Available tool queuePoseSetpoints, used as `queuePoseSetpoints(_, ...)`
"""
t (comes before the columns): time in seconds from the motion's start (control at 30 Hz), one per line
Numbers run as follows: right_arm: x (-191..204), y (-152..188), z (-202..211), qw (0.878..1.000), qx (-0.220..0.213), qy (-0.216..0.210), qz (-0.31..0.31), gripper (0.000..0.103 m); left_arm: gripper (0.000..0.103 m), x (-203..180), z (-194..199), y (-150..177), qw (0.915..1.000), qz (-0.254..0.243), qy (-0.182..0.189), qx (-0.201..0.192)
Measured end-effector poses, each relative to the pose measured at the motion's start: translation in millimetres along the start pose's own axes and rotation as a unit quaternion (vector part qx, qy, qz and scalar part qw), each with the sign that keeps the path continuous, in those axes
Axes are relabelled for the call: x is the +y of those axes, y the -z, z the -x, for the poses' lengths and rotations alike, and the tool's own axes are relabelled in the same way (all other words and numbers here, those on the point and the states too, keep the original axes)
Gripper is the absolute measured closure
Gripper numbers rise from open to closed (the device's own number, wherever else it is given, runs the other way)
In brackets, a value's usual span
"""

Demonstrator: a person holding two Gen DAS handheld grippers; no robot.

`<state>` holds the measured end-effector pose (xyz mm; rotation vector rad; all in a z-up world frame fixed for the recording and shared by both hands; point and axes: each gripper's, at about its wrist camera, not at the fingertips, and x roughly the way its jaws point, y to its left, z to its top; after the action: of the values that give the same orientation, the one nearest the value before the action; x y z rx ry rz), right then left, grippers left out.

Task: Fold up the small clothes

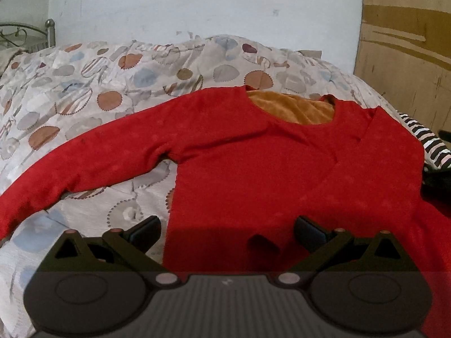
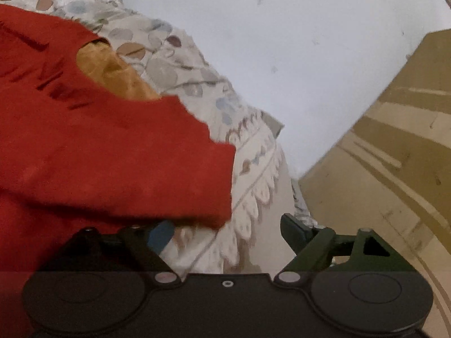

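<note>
From the left wrist, a red top point(image 1: 253, 163) lies spread on a quilt point(image 1: 84, 84) printed with round blue, grey and rust patches; its neck opening faces the far white wall point(image 1: 197, 2) and shows an orange lining point(image 1: 293, 109). One sleeve reaches out to the left across the quilt, while the other is folded in over the body on the right. The left gripper point(image 1: 227, 229) hovers over the near hem with its jaws spread wide and nothing between them; one finger is over the quilt, the other over the red cloth. A striped cloth point(image 1: 431, 143) peeks out past the top's right edge, and a brown wooden panel point(image 1: 406, 56) stands beyond it. A metal bedpost point(image 1: 50, 28) shows at far left. From the right wrist, tilted and somewhat blurred, the top point(image 2: 98, 155) fills the left side, the folded sleeve end lying just ahead of the left finger. The right gripper point(image 2: 228, 232) is released, jaws apart over the quilt's point(image 2: 253, 197) scalloped edge and gripping nothing. The wall point(image 2: 282, 42) and panel point(image 2: 380, 169) lie behind.
</note>
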<state>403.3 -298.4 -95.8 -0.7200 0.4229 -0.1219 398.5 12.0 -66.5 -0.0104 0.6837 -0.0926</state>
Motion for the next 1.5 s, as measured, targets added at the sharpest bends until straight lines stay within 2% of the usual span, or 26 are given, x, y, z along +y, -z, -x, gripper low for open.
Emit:
queuePoseSetpoints(0.07,-0.1,-3.7,-5.2,1.000,-0.022,-0.007,0.003,0.035,0.000,0.6,-1.0,-1.2,1.0000,0.003,0.005,0.001)
queuePoseSetpoints(0.13,1.3,-7.6,-6.6,0.999,-0.025,-0.018,0.020,0.084,0.000,-0.2,-1.5,-1.6,1.0000,0.002,0.008,0.001)
queuePoseSetpoints(0.23,-13.5,-9.4,-3.2,0.999,-0.021,-0.022,-0.019,0.089,0.000,-1.2,-2.5,-0.8,1.0000,-0.004,0.009,0.003)
queuePoseSetpoints(0.33,-33.2,0.4,-5.7,0.996,0.009,-0.022,-0.082,0.091,0.001,-5.7,-5.9,1.5,0.9998,-0.017,0.010,0.008)
queuePoseSetpoints(0.4,-32.5,9.4,-12.3,0.994,0.034,-0.031,-0.097,0.093,0.000,-11.3,-8.2,4.3,0.9992,-0.038,-0.003,0.008)
queuePoseSetpoints(0.43,-29.8,12.7,-14.7,0.993,0.042,-0.033,-0.101,0.095,0.000,-13.1,-8.4,5.6,0.9989,-0.046,-0.006,0.004)
queuePoseSetpoints(0.47,-28.9,14.9,-18.6,0.992,0.054,-0.035,-0.109,0.103,0.000,-13.6,-7.4,6.3,0.9989,-0.047,-0.007,0.001)
queuePoseSetpoints(0.57,-38.0,25.6,-23.7,0.984,0.081,-0.033,-0.154,0.103,0.000,-4.7,0.8,0.9,0.9998,-0.021,0.008,0.002)
queuePoseSetpoints(0.6,-42.0,27.3,-21.4,0.982,0.077,-0.038,-0.167,0.098,0.000,1.0,6.9,-1.2,0.9999,-0.007,0.013,-0.001)
queuePoseSetpoints(0.63,-47.3,28.1,-15.9,0.980,0.074,-0.043,-0.179,0.087,0.000,8.9,14.5,-3.9,0.9997,0.012,0.018,-0.007)
queuePoseSetpoints(0.73,-52.4,25.1,-0.5,0.980,0.060,-0.049,-0.184,0.072,0.000,38.9,38.0,-10.8,0.9964,0.074,0.026,-0.032)
queuePoseSetpoints(0.77,-54.2,24.7,5.3,0.979,0.056,-0.052,-0.188,0.067,0.000,49.5,43.1,-12.8,0.9948,0.092,0.021,-0.037)
queuePoseSetpoints(0.8,-55.2,23.8,12.5,0.977,0.052,-0.056,-0.196,0.057,0.000,61.6,48.5,-14.0,0.9925,0.114,0.009,-0.044)
queuePoseSetpoints(0.83,-56.4,22.9,19.8,0.976,0.048,-0.061,-0.206,0.047,0.000,74.4,52.7,-14.4,0.9895,0.135,-0.012,-0.049)
queuePoseSetpoints(0.9,-57.6,20.2,36.1,0.971,0.036,-0.075,-0.226,0.034,0.000,100.6,55.9,-12.4,0.9814,0.174,-0.065,-0.050)
queuePoseSetpoints(0.97,-57.9,13.2,52.9,0.967,0.021,-0.093,-0.237,0.023,0.000,132.3,53.6,-8.5,0.9685,0.221,-0.107,-0.039)
queuePoseSetpoints(1.03,-55.6,4.5,74.4,0.964,0.003,-0.113,-0.243,0.007,0.000,166.8,49.8,-5.9,0.9530,0.280,-0.112,-0.031)
queuePoseSetpoints(1.1,-54.1,-3.5,93.1,0.959,-0.015,-0.133,-0.249,0.001,0.000,201.0,46.6,0.4,0.9298,0.351,-0.109,-0.023)
queuePoseSetpoints(1.17,-49.9,-12.4,110.8,0.954,-0.028,-0.159,-0.253,0.001,0.000,230.0,46.0,14.1,0.8963,0.430,-0.107,-0.017)
queuePoseSetpoints(1.23,-43.9,-20.3,124.0,0.949,-0.035,-0.182,-0.253,0.001,0.001,251.9,48.5,30.9,0.8598,0.500,-0.100,-0.030)
queuePoseSetpoints(1.3,-36.7,-27.8,135.1,0.945,-0.041,-0.201,-0.254,0.001,0.001,265.2,50.9,46.3,0.8290,0.545,-0.112,-0.052)
queuePoseSetpoints(1.37,-28.4,-35.6,144.5,0.942,-0.048,-0.219,-0.251,0.001,0.009,276.1,49.2,55.7,0.7998,0.580,-0.136,-0.077)
queuePoseSetpoints(1.4,-25.5,-38.5,147.5,0.941,-0.050,-0.225,-0.249,0.001,0.021,280.7,47.5,59.7,0.7888,0.592,-0.140,-0.089)
queuePoseSetpoints(1.43,-21.1,-42.3,151.6,0.940,-0.054,-0.232,-0.243,0.001,0.042,285.3,44.9,62.5,0.7789,0.602,-0.142,-0.101)
queuePoseSetpoints(1.47,-17.9,-45.3,154.9,0.940,-0.056,-0.236,-0.239,0.001,0.057,288.0,43.2,64.0,0.7726,0.607,-0.151,-0.109)
queuePoseSetpoints(1.5,-14.6,-48.2,158.1,0.940,-0.058,-0.241,-0.233,0.001,0.090,288.4,42.5,64.3,0.7702,0.607,-0.162,-0.113)
